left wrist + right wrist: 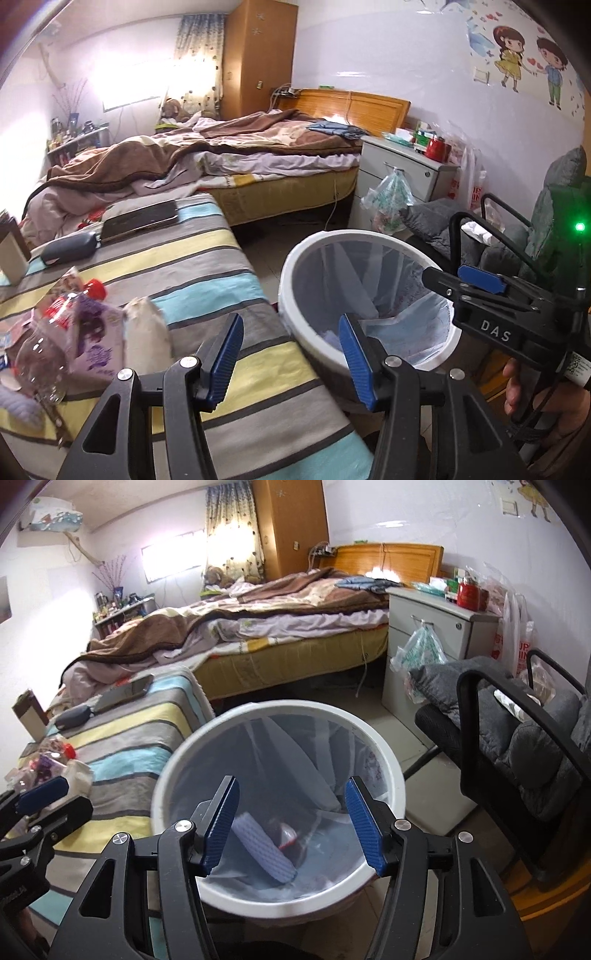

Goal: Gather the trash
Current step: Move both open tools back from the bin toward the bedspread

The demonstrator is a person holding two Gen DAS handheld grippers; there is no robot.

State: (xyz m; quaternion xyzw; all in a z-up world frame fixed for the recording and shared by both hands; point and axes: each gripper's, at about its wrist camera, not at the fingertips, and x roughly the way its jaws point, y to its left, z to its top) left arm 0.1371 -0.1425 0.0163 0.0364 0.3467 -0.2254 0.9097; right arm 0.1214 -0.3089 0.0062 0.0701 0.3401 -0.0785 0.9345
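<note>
In the right wrist view my right gripper (291,827) hangs open over the white trash bin (388,771), nothing between its blue pads. Inside the bin's clear liner lie a lavender ribbed piece (266,849) and a red-and-white wrapper (290,836). In the left wrist view my left gripper (291,358) is open and empty, over the edge of the striped table (207,266) beside the bin (291,273). To its left on the table sits a trash pile: a clear plastic bottle (40,354), a purple wrapper (92,332), white crumpled paper (146,332) and a red cap (95,288).
A dark tablet (140,218), a grey case (68,249) and a brown box (13,251) lie further back on the table. Right of the bin stands a black chair with grey cushions (517,738). A grey drawer unit (424,627) with a hanging plastic bag (421,646) and a bed (277,620) are behind.
</note>
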